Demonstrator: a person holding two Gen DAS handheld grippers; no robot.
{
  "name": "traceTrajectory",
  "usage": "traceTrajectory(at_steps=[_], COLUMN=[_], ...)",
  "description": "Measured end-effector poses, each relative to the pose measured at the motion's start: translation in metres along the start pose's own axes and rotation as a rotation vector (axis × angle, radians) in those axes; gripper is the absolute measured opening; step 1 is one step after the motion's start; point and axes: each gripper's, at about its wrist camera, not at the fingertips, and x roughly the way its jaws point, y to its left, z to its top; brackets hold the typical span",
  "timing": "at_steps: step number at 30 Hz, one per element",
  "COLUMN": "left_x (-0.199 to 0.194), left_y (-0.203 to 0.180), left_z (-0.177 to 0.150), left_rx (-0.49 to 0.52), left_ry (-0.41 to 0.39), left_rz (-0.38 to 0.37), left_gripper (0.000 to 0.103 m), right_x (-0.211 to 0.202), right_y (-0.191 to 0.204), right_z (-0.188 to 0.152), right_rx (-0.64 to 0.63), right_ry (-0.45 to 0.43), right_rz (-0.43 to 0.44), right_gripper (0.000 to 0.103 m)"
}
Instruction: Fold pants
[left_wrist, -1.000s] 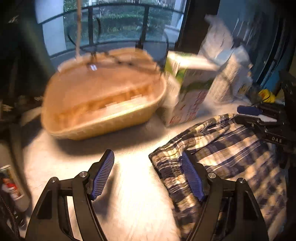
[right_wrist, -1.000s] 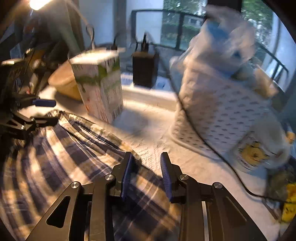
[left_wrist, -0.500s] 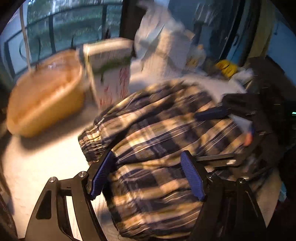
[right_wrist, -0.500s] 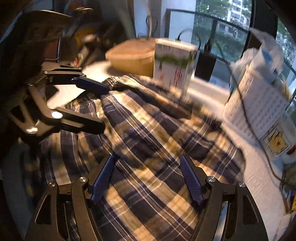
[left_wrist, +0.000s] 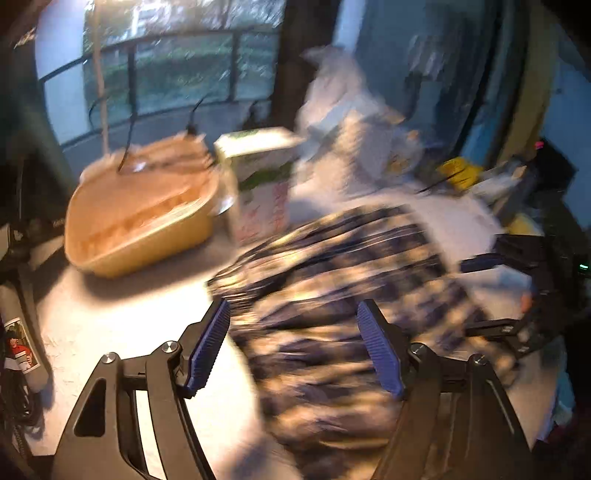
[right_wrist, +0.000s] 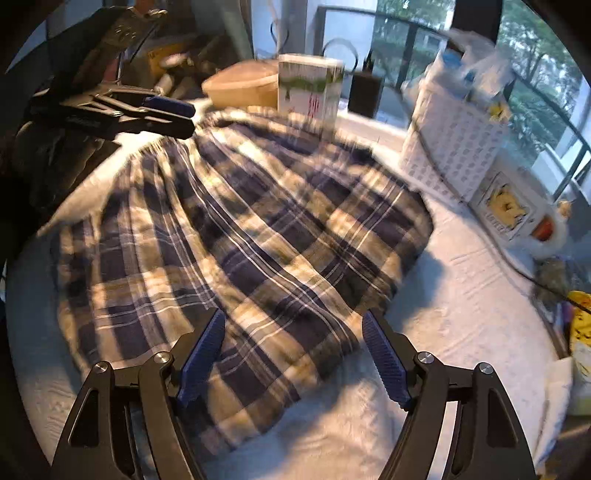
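Observation:
The plaid pants (right_wrist: 236, 236), navy and cream, lie folded on the white cloth surface (right_wrist: 461, 295). They also show, blurred, in the left wrist view (left_wrist: 332, 295). My right gripper (right_wrist: 293, 354) is open and empty, just above the pants' near edge. My left gripper (left_wrist: 295, 350) is open and empty, over the pants' left end. The left gripper also shows at the upper left of the right wrist view (right_wrist: 162, 114), beside the waistband end. The right gripper shows at the right of the left wrist view (left_wrist: 509, 295).
A tan basket (left_wrist: 140, 218) and a green-and-white carton (left_wrist: 258, 184) stand behind the pants. A white patterned bag (right_wrist: 454, 140) and a cable (right_wrist: 480, 221) are at the right. Yellow items (right_wrist: 580, 321) lie at the far right edge.
Both grippers were on the pants a second ago, the right one nearly shut; both are open and have drawn back. The pants now lie still, folded.

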Motion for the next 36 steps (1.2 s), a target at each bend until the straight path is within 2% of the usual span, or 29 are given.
traceTrajectory(at_steps=[2, 4, 6, 8, 10, 11, 19, 26, 29, 31, 34, 36], left_x=[-0.006, 0.002, 0.019, 0.038, 0.038, 0.036, 0.031, 0.013, 0.003, -0.002, -0.001, 0.003], left_y=[-0.017, -0.032, -0.038, -0.036, -0.033, -0.033, -0.028, -0.022, -0.015, -0.007, 0.013, 0.028], left_z=[-0.007, -0.016, -0.028, -0.040, -0.047, -0.049, -0.048, -0.049, -0.047, -0.043, -0.031, -0.022], left_rx=[0.043, 0.093, 0.120, 0.102, 0.107, 0.114, 0.100, 0.062, 0.049, 0.044, 0.016, -0.020], left_ry=[-0.013, 0.025, 0.090, 0.155, 0.136, 0.126, 0.134, 0.125, 0.114, 0.100, 0.091, 0.082], left_rz=[-0.054, -0.074, -0.029, 0.000, -0.009, -0.011, -0.034, -0.034, -0.021, 0.016, 0.068, 0.077], left_gripper=[0.072, 0.072, 0.072, 0.072, 0.072, 0.072, 0.072, 0.072, 0.072, 0.072, 0.072, 0.072], right_x=[-0.012, -0.015, -0.004, 0.009, 0.019, 0.018, -0.015, -0.039, -0.043, -0.046, -0.055, -0.059], right_y=[0.007, 0.018, 0.029, 0.037, 0.044, 0.043, 0.018, 0.012, 0.013, 0.011, 0.000, -0.010], right_z=[-0.001, 0.003, 0.006, 0.001, -0.010, -0.014, -0.063, -0.093, -0.097, -0.093, -0.080, -0.066], right_rx=[-0.005, -0.035, -0.064, -0.089, -0.107, -0.102, 0.031, 0.072, 0.079, 0.089, 0.128, 0.161], right_ry=[-0.054, -0.087, -0.069, -0.030, 0.000, -0.013, -0.021, 0.003, 0.038, 0.045, -0.013, -0.058], right_rz=[0.025, 0.042, 0.043, 0.042, 0.038, 0.039, 0.036, 0.004, -0.021, -0.041, -0.047, -0.053], right_gripper=[0.078, 0.078, 0.078, 0.078, 0.078, 0.078, 0.078, 0.078, 0.078, 0.078, 0.078, 0.079])
